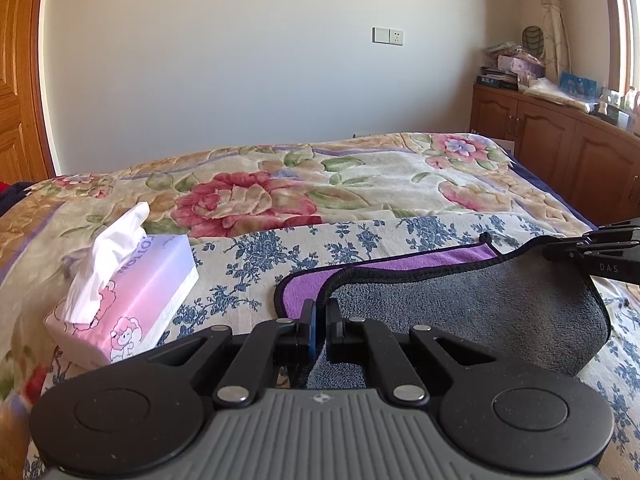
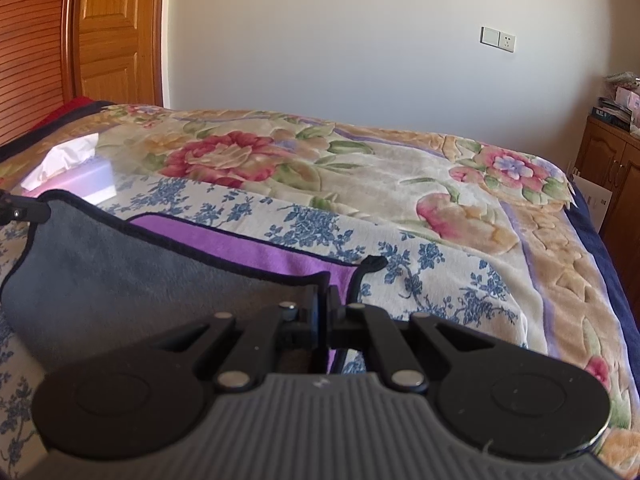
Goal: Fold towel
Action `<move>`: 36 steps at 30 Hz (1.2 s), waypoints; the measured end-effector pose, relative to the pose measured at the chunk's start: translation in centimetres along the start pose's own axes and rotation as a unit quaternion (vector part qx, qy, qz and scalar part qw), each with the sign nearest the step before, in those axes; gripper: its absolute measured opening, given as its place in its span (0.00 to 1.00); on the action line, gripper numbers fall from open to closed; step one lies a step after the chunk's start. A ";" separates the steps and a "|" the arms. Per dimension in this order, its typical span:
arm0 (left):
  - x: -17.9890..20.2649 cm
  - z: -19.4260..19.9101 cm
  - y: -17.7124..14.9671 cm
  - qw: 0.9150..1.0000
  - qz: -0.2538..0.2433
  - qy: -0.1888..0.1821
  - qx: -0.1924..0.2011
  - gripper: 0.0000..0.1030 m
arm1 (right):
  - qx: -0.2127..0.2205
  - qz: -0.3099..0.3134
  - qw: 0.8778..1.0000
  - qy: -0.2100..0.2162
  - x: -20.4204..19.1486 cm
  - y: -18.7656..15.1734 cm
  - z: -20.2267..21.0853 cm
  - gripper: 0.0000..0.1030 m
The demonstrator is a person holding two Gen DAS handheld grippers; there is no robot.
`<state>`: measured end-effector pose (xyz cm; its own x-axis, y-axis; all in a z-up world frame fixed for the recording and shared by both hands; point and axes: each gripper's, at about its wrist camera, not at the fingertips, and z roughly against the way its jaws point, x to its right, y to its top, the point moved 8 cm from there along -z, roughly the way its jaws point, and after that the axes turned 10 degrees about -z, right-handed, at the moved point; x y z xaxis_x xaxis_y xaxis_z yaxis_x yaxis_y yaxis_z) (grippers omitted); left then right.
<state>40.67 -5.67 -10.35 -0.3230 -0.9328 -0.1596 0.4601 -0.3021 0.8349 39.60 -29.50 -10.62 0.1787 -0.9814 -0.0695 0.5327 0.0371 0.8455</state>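
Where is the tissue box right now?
The tissue box sits on the bed at the left of the left wrist view, just left of the towel; in the right wrist view it shows far left, beyond the towel.

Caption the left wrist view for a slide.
Both grippers, left and right, lift the gray-purple towel over the bed.

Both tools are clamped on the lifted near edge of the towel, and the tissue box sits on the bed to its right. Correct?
Not quite: the tissue box sits left of the towel, as the left wrist view shows. Both the left tool and right tool are clamped on its lifted near edge.
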 end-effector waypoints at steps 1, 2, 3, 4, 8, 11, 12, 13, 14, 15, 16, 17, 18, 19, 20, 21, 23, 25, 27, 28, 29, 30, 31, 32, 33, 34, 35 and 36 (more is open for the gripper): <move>-0.1 -0.2 0.0 1.000 0.000 0.001 -0.001 0.05 | 0.000 0.001 1.000 0.000 0.0 0.1 -0.2 0.04; -0.2 -0.4 0.0 1.000 0.001 0.001 -0.001 0.05 | -0.001 0.002 1.000 -0.001 0.0 0.1 -0.3 0.04; -0.2 -0.6 0.0 1.000 0.001 0.002 -0.002 0.05 | -0.001 0.004 1.000 -0.002 0.0 0.2 -0.5 0.04; -0.3 -0.8 0.1 1.000 0.002 0.003 -0.003 0.05 | -0.001 0.005 1.000 -0.003 0.0 0.2 -0.6 0.04; -0.4 -1.4 0.0 1.000 -0.002 0.006 -0.004 0.05 | -0.004 0.013 1.000 -0.007 -0.1 0.1 -1.1 0.04; -0.3 -1.9 0.2 1.000 -0.006 0.006 -0.005 0.05 | -0.007 0.019 1.000 -0.010 -0.1 0.2 -1.5 0.04; -0.3 -2.0 0.3 1.000 -0.007 0.007 -0.005 0.05 | -0.006 0.020 1.000 -0.011 -0.1 0.3 -1.5 0.04; -0.3 -2.0 0.4 1.000 -0.008 0.007 -0.004 0.05 | -0.005 0.021 1.000 -0.012 -0.1 0.4 -1.6 0.04; -0.3 -2.1 0.5 1.000 -0.009 0.008 -0.003 0.05 | -0.005 0.022 1.000 -0.012 -0.2 0.5 -1.7 0.04; -0.3 -2.2 0.6 1.000 -0.010 0.008 -0.003 0.05 | -0.004 0.022 1.000 -0.012 -0.2 0.6 -1.8 0.04; -0.3 -2.3 0.7 1.000 -0.011 0.009 -0.003 0.05 | -0.004 0.022 1.000 -0.013 -0.1 0.7 -1.9 0.04; -0.3 -2.4 0.7 1.000 -0.011 0.009 -0.003 0.05 | -0.004 0.022 1.000 -0.014 -0.1 0.8 -2.1 0.04; -0.3 -2.5 0.8 1.000 -0.012 0.009 -0.004 0.05 | -0.005 0.022 1.000 -0.015 0.0 0.9 -2.2 0.04; -0.3 -2.6 0.9 1.000 -0.013 0.009 -0.004 0.05 | -0.005 0.022 1.000 -0.016 0.1 0.9 -2.4 0.04; -0.3 -2.8 0.9 1.000 -0.013 0.009 -0.005 0.05 | -0.006 0.021 1.000 -0.017 0.2 1.0 -2.6 0.04; -0.3 -3.0 1.0 1.000 -0.013 0.009 -0.005 0.05 | -0.006 0.019 1.000 -0.018 0.3 1.0 -2.7 0.04; -0.3 -3.3 1.0 1.000 -0.012 0.010 -0.006 0.05 | -0.006 0.016 1.000 -0.018 0.4 1.0 -3.1 0.04; -0.3 -3.7 1.1 1.000 -0.010 0.010 -0.007 0.05 | -0.007 0.017 1.000 -0.020 0.5 1.0 -3.5 0.04; -0.3 -4.1 1.1 1.000 -0.010 0.010 -0.008 0.05 | -0.009 0.019 1.000 -0.021 0.6 1.0 -3.8 0.04; -0.3 -4.3 1.1 1.000 -0.011 0.011 -0.008 0.05 | -0.009 0.021 0.999 -0.022 0.6 1.0 -4.0 0.04; -0.3 -4.5 1.1 1.000 -0.012 0.011 -0.009 0.05 | -0.009 0.022 0.999 -0.023 0.6 1.0 -4.2 0.04; -0.4 -4.6 1.1 1.000 -0.012 0.012 -0.009 0.05 | -0.009 0.023 0.999 -0.023 0.6 1.0 -4.3 0.04; -0.5 -4.8 1.1 1.000 -0.011 0.012 -0.009 0.05 | -0.009 0.023 0.999 -0.023 0.7 1.0 -4.5 0.04; -0.5 -4.9 1.1 1.000 -0.008 0.012 -0.009 0.05 | -0.009 0.024 0.999 -0.024 0.7 1.0 -4.6 0.04; -0.6 -5.0 1.0 1.000 -0.006 0.012 -0.010 0.05 | -0.009 0.024 0.999 -0.024 0.7 1.0 -4.7 0.04; -0.7 -5.2 1.0 1.000 -0.003 0.013 -0.011 0.05 | -0.009 0.024 0.999 -0.025 0.8 1.0 -4.9 0.04; -0.8 -5.3 1.0 1.000 0.000 0.013 -0.011 0.05 | -0.009 0.024 0.999 -0.025 0.8 0.9 -5.0 0.04; -0.9 -5.4 1.0 1.000 0.002 0.014 -0.011 0.05 | -0.009 0.025 0.999 -0.026 0.9 0.9 -5.2 0.04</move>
<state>45.90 -6.16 -12.20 -0.2973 -0.9393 -0.1715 0.4792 -0.3021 0.8240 44.53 -29.35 -12.64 0.1615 -0.9869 0.0004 0.5392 0.0886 0.8375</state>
